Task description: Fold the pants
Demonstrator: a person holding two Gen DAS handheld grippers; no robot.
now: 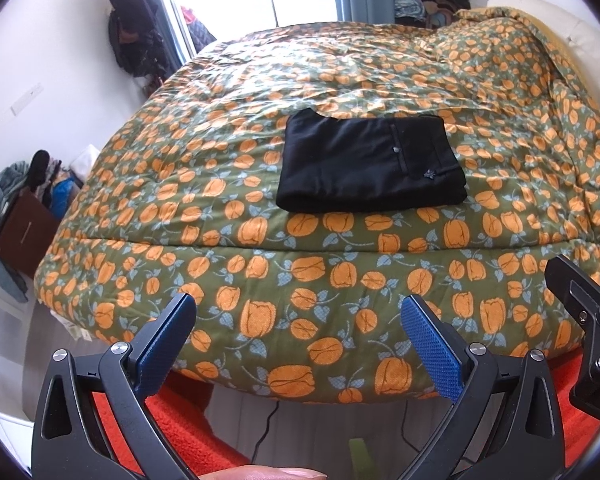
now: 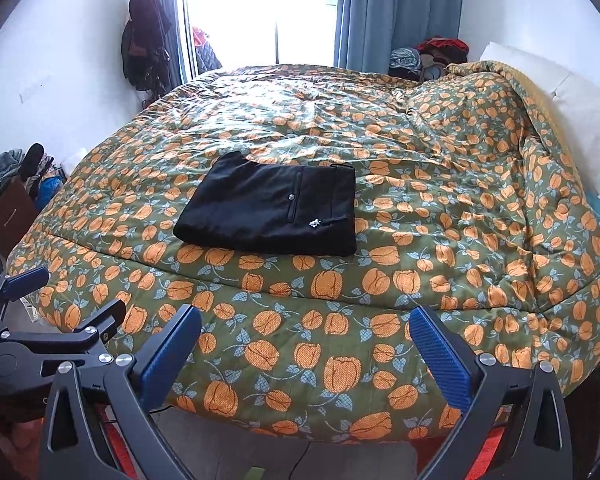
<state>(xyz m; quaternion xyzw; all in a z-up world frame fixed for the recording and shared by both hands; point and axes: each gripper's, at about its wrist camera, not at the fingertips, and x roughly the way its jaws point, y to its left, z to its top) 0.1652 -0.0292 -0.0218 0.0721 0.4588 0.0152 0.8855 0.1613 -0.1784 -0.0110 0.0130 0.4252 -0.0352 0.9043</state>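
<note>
Black pants (image 1: 370, 164) lie folded into a flat rectangle on the bed, back pocket and button facing up; they also show in the right wrist view (image 2: 270, 210). My left gripper (image 1: 298, 316) is open and empty, held off the bed's near edge, well short of the pants. My right gripper (image 2: 306, 328) is open and empty too, also off the near edge. The right gripper shows at the right edge of the left wrist view (image 1: 580, 300), and the left gripper at the left edge of the right wrist view (image 2: 60, 300).
The bed carries a green quilt with orange tulips (image 1: 340, 264), bunched toward the pillows (image 2: 572, 108) at the right. Clothes pile at the far corner (image 2: 432, 56) and by the left wall (image 1: 24, 192). An orange rug (image 1: 188, 432) lies below.
</note>
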